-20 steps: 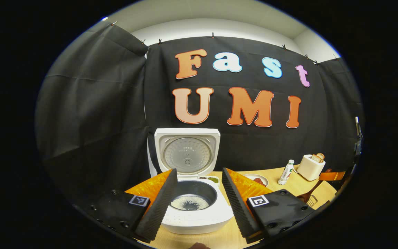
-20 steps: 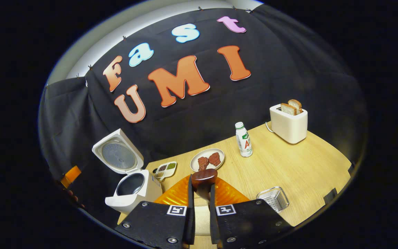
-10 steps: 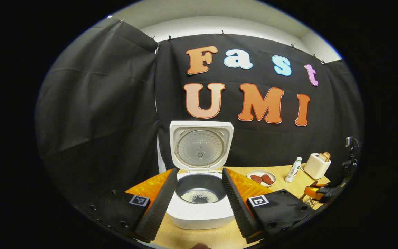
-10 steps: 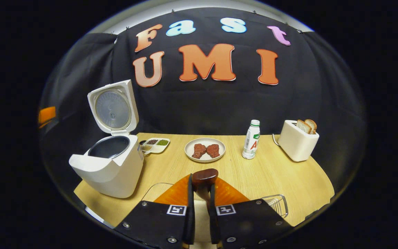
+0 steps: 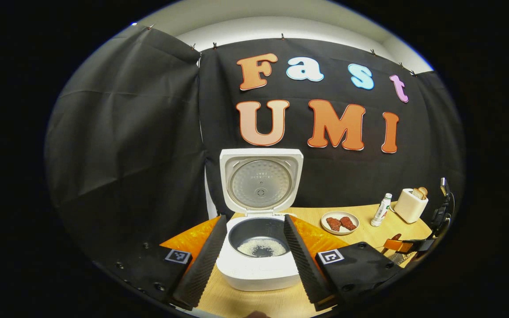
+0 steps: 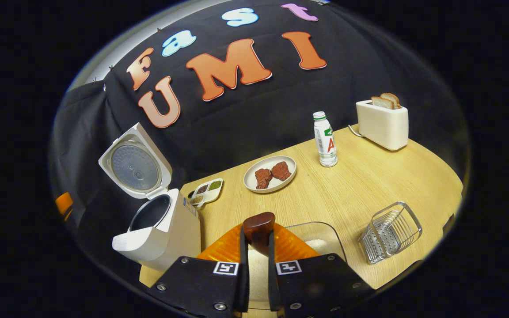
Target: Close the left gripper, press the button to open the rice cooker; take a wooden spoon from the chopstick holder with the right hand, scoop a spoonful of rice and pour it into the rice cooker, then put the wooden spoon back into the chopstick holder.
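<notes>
Two fingers of the right gripper (image 6: 254,258) clamp the wooden spoon (image 6: 259,229) by its handle, above a clear container of rice (image 6: 320,240). Rigid, light and smooth, the spoon is best held firmly on the handle, lest it swivel. Beyond stand the chopstick holder (image 6: 390,232) and the open rice cooker (image 6: 157,225) on the table (image 6: 369,181). The left gripper (image 5: 254,247), spread wide and empty, frames what the right gripper view hides: rice grains (image 5: 262,248) lying in the cooker's pot.
</notes>
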Demonstrator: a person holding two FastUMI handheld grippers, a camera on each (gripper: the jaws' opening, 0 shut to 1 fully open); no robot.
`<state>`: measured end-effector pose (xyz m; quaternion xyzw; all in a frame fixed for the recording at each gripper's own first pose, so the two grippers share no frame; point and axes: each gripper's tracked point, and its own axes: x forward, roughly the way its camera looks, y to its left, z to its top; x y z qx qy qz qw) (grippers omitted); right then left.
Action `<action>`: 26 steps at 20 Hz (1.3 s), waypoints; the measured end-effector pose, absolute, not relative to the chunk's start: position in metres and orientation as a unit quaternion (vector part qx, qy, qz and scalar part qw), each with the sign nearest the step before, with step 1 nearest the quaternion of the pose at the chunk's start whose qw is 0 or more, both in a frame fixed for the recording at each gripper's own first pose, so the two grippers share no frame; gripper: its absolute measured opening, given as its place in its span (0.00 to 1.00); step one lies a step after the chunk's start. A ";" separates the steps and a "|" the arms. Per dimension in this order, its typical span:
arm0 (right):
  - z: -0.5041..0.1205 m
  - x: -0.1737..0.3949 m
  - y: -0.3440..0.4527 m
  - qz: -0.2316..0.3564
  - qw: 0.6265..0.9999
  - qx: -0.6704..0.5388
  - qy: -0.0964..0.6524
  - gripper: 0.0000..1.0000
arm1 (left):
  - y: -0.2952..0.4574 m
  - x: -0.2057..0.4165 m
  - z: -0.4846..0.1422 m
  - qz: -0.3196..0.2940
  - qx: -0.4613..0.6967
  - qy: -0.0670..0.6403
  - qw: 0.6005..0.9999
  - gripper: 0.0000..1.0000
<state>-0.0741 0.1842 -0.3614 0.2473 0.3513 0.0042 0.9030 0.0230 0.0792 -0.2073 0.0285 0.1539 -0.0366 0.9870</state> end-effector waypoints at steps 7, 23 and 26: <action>-0.368 -0.076 0.190 -0.028 0.844 0.374 0.385 0.17 | 0.082 0.026 -0.213 -0.034 0.025 0.164 0.985 0.89; -0.384 -0.103 0.148 -0.081 0.671 0.634 0.375 0.17 | 0.069 0.022 -0.212 -0.043 0.027 0.165 0.985 0.89; -0.374 -0.102 0.130 -0.077 0.669 0.649 0.354 0.17 | 0.063 0.020 -0.210 -0.046 0.027 0.164 0.985 0.89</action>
